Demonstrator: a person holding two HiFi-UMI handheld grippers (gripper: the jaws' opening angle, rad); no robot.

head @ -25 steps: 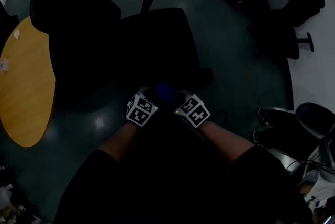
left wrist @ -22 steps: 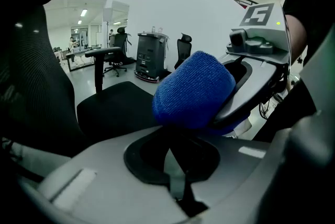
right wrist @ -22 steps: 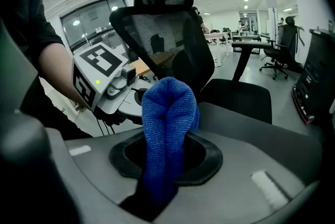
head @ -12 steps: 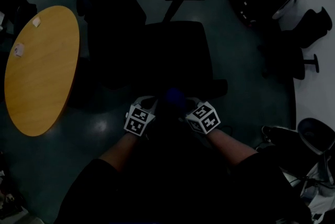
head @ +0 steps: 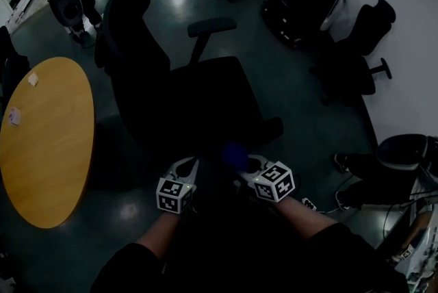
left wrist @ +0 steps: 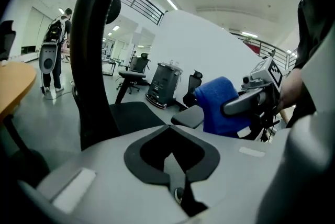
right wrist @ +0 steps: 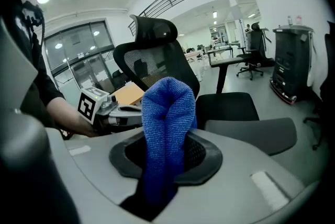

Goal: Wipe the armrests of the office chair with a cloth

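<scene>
my right gripper (head: 241, 163) is clamped on the blue cloth (right wrist: 166, 113), which stands folded upright out of the jaws. my left gripper (head: 190, 167) is closed with nothing between its jaws, and sits just beside the right one at its 9 o'clock. the office chair (head: 198, 100) stands at 12 o'clock of both grippers. its near armrest (right wrist: 251, 134) lies close to the cloth, at its 3 o'clock. a wooden table (head: 41, 141) is at 9 o'clock.

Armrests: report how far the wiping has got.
Done: the blue cloth is picked up, bunched in the right tongs. In hand: it is held by the near armrest, not pressed on it. Left: wiping that pad and the far armrest; neither shows contact. The left tongs are shut and empty.
</scene>
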